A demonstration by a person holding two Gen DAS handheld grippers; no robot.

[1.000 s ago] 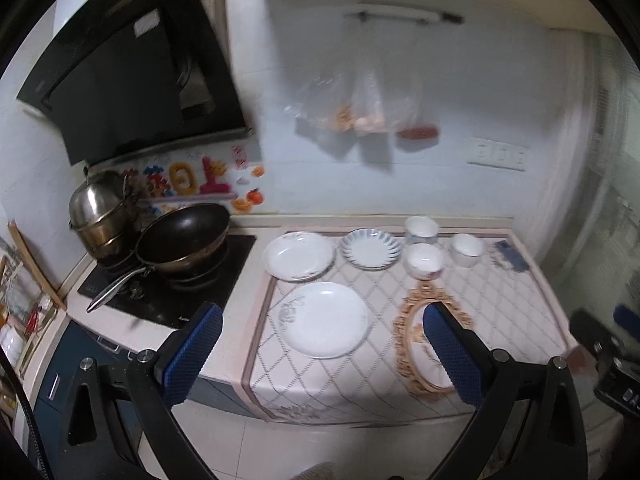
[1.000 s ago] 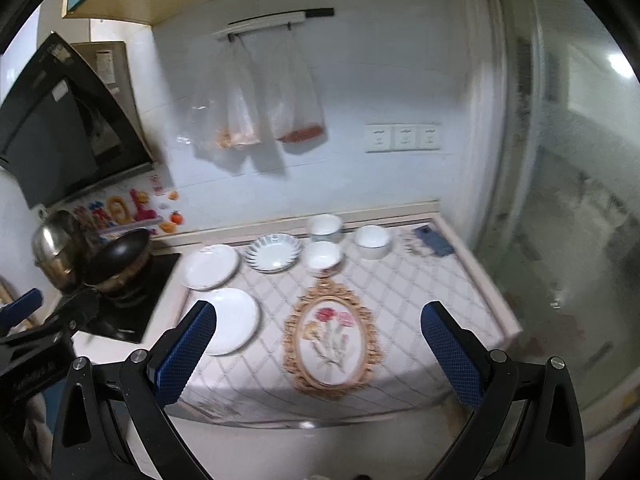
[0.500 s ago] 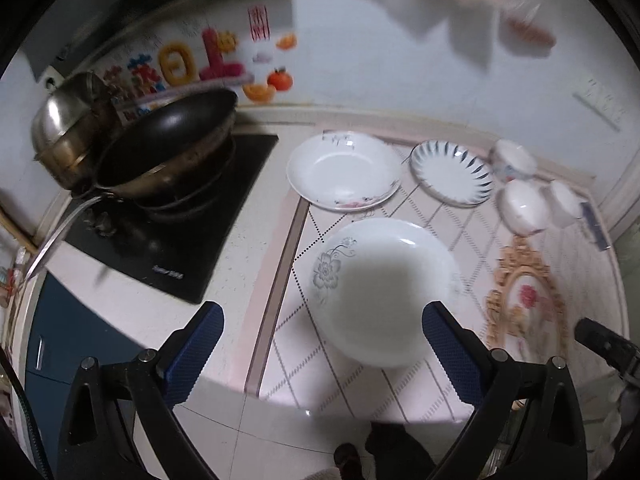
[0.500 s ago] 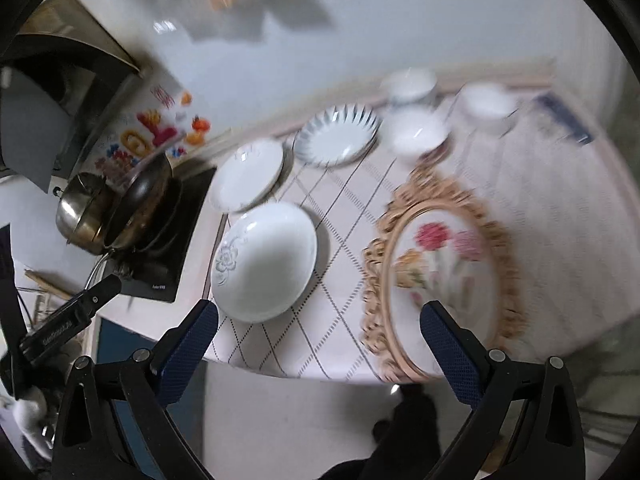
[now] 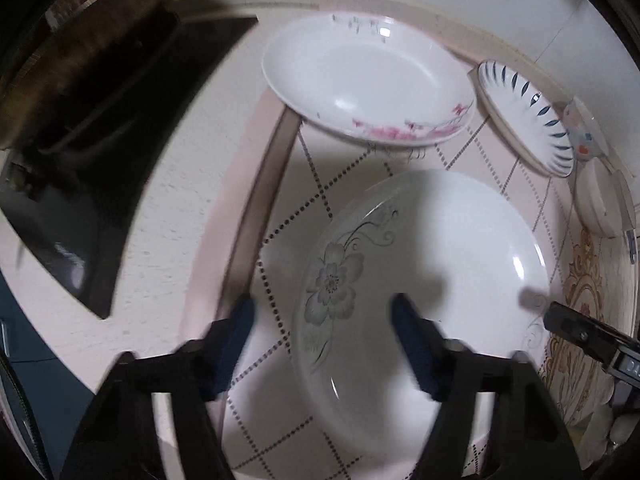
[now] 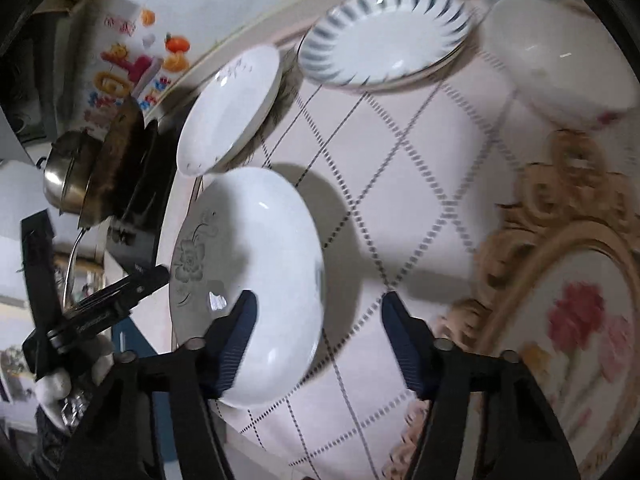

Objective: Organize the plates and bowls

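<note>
A white plate with a grey flower (image 5: 432,264) (image 6: 256,256) lies at the counter's front. My left gripper (image 5: 322,320) is open and straddles its left rim. My right gripper (image 6: 316,316) is open and straddles its right rim. Behind it lies a white plate with pink blossoms (image 5: 368,76) (image 6: 228,108). A blue-striped plate (image 5: 528,116) (image 6: 388,40) lies to the right of that. A white bowl (image 6: 560,60) (image 5: 604,204) stands further right.
A black cooktop (image 5: 104,176) with a wok (image 6: 116,160) and a steel pot (image 6: 68,172) is on the left. An ornate gold-framed floral mat (image 6: 568,304) lies at the right. The counter has a diamond-patterned cover (image 6: 400,168).
Both grippers have dropped close to the counter and closed in on the flower plate from either side. Their jaws have narrowed but stay open.
</note>
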